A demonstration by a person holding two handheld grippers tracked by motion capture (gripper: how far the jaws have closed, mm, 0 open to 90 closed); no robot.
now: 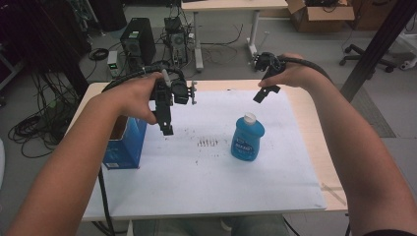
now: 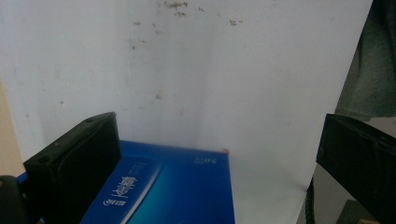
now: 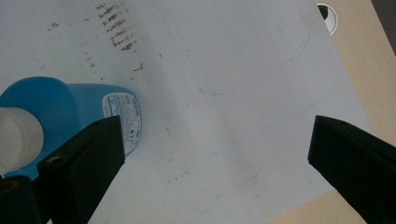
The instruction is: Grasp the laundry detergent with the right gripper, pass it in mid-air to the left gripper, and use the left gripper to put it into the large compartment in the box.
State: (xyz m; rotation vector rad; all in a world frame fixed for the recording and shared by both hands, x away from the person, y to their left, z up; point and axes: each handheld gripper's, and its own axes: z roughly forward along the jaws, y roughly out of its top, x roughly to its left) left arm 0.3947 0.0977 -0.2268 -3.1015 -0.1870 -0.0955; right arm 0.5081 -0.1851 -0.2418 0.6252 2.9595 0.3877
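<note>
Both grippers hang above the white sheet (image 1: 206, 177) with jaws wide apart and nothing between them, the left gripper (image 1: 167, 129) just beside the blue box (image 1: 125, 145) at the table's left edge, the right gripper (image 1: 263, 93) up behind the standing blue bottle (image 1: 247, 139).

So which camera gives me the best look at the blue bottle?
The high view: the blue bottle stands upright and whole on the white sheet, white cap on, apart from the blue box. The right gripper view catches its cap, shoulder and label from above, cut off at the edge. The left gripper view faces the box instead.
</note>
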